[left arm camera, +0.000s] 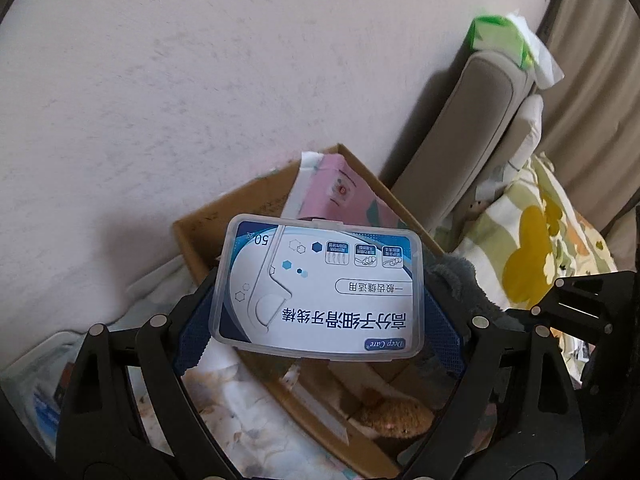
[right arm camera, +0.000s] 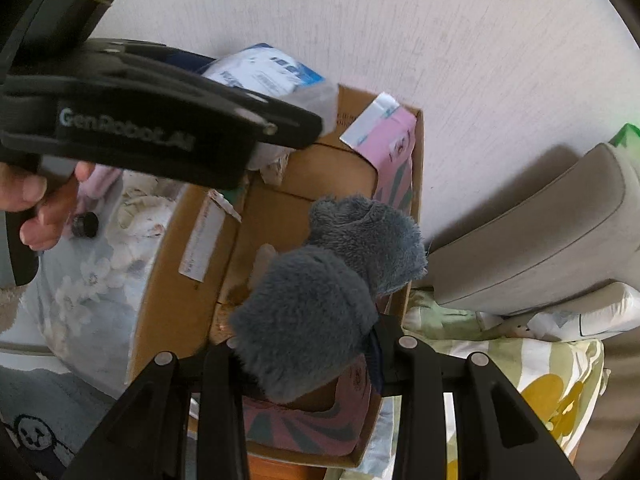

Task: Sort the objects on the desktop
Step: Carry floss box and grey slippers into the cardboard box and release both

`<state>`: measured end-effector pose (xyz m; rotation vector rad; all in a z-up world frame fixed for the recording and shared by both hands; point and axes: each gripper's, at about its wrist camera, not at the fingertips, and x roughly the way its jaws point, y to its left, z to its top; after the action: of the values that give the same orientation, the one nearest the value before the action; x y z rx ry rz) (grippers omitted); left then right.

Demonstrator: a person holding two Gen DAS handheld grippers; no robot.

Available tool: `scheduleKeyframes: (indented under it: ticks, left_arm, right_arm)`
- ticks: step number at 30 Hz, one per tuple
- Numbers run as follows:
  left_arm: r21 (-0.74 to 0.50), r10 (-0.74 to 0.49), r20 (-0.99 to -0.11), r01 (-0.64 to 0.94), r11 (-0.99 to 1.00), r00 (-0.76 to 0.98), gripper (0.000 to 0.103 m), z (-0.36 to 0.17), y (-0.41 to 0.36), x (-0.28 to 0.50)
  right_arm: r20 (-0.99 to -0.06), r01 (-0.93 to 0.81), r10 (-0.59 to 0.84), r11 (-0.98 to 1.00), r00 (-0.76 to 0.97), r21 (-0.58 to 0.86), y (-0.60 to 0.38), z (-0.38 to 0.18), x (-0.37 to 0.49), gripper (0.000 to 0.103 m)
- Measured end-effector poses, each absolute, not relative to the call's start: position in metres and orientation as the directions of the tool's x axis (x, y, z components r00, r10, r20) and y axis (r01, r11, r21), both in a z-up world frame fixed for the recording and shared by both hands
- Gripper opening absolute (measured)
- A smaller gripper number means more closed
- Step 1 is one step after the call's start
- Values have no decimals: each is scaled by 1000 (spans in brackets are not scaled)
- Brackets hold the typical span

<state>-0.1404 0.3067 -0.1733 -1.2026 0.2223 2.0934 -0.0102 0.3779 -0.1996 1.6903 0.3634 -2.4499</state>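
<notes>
Two grippers are hovering over the open cardboard box (right arm camera: 192, 280). The left gripper (left arm camera: 320, 312) is clamping a clear plastic floss-pick case (left arm camera: 320, 288) across its wide jaws, while the right gripper (right arm camera: 308, 344) is squeezing a fluffy grey-blue cloth (right arm camera: 320, 300) just above the box's inside, beside a pink packet (right arm camera: 396, 148)

Your left gripper (left arm camera: 320, 312) is matt black plastic with blue, finely textured pads (left arm camera: 442, 322), and between them sits a clear, glossy plastic floss box (left arm camera: 318, 286) with a smooth printed paper label. Your right gripper (right arm camera: 308, 344) clamps a grey-blue cloth (right arm camera: 320, 288) of thick, fluffy pile. Below lies a matt brown cardboard box (right arm camera: 192, 280) with a paper sticker, and a smooth pink pack (left arm camera: 340, 188) leans at its far corner. The wall (left arm camera: 200, 80) looks rough and matt.
</notes>
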Motion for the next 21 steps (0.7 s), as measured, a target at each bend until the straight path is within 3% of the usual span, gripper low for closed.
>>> scheduleKeyframes:
  ticks: [3, 6, 7, 8, 21]
  left_arm:
    - [-170, 476, -817, -651, -739, -326, 89, -178, 314, -141]
    - [-146, 438, -833, -630, -762, -337, 95, -179, 316, -144]
    - [-152, 429, -842, -619, -771, -327, 103, -180, 316, -147]
    - [-165, 435, -840, -612, -774, -323, 103, -179, 315, -149]
    - [-212, 495, -780, -582, -785, -384, 103, -139, 267, -148]
  right_arm:
    - [-929, 256, -1, -961, -369, -101, 380, -200, -11, 36]
    - [-919, 259, -45, -964, -393, -63, 381, -196, -11, 58]
    - [-918, 262, -67, -964, -392, -41, 382, -195, -11, 70]
    - [-916, 262, -80, -965, -393, -29, 382, -194, -11, 80]
    - [-886, 192, -63, -981, -460, -30, 382, -171, -4, 82]
